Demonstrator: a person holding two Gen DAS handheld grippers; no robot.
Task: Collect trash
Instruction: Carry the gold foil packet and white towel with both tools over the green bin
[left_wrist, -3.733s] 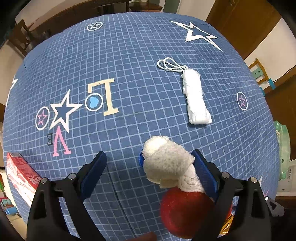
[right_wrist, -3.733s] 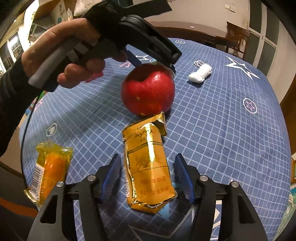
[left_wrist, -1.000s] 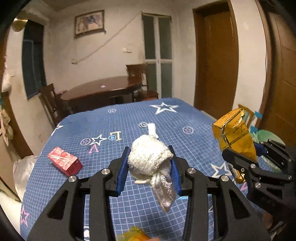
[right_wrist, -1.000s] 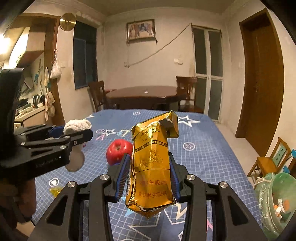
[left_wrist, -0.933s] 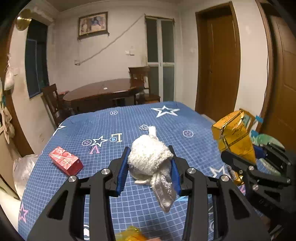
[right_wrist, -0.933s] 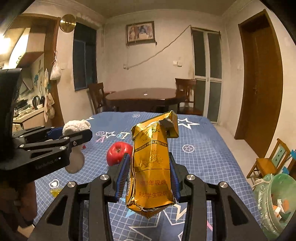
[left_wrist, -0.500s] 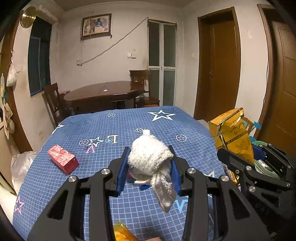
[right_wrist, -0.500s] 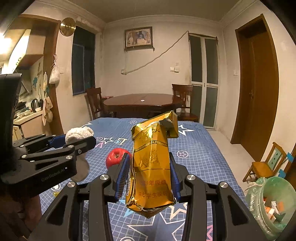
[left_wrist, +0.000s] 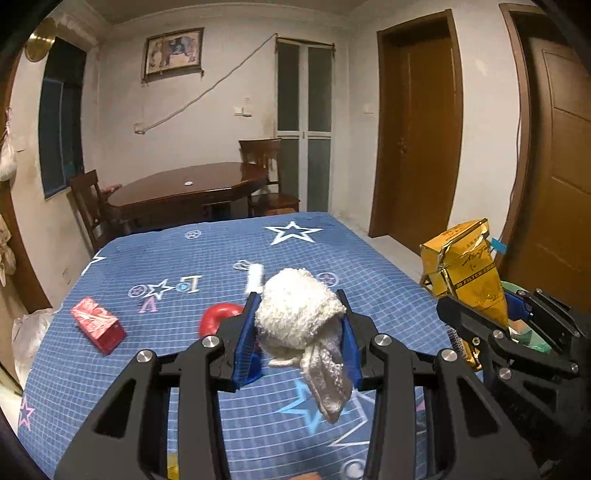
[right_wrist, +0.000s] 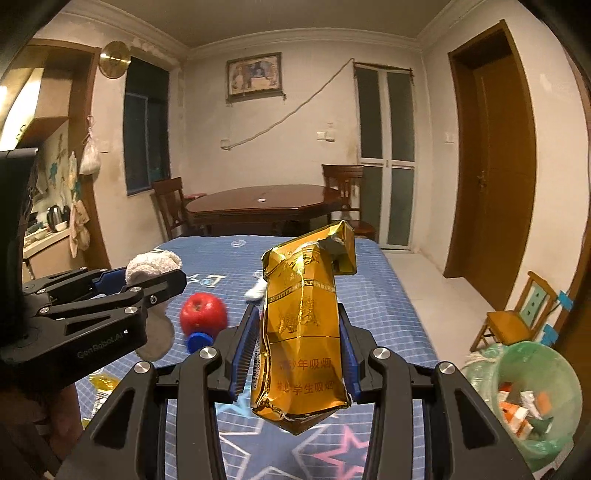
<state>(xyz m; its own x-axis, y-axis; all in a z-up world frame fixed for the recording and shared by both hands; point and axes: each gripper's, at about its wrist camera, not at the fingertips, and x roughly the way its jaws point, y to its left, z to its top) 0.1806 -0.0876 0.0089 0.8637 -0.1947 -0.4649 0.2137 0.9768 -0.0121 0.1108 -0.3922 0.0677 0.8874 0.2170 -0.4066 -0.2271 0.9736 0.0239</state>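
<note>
My left gripper (left_wrist: 300, 332) is shut on a crumpled white tissue wad (left_wrist: 295, 317) and holds it in the air above the blue table (left_wrist: 155, 258). My right gripper (right_wrist: 297, 339) is shut on a crushed gold cigarette pack (right_wrist: 303, 325), also lifted above the table. The pack also shows at the right of the left wrist view (left_wrist: 463, 273). The tissue wad shows at the left of the right wrist view (right_wrist: 153, 264). A green trash bin (right_wrist: 532, 387) with scraps inside stands on the floor at the lower right.
On the table lie a red apple (right_wrist: 203, 314), a blue bottle cap (right_wrist: 199, 339), a red box (left_wrist: 98, 328), a rolled white cloth (left_wrist: 255, 277) and a yellow snack packet (right_wrist: 101, 384). A small wooden chair (right_wrist: 517, 317) stands beside the bin. A brown dining table (right_wrist: 266, 206) stands behind.
Both grippers closed on their items, lifted them off the table and tilted up to look across the room. Over the last second both views drifted slightly, the grips unchanged.
</note>
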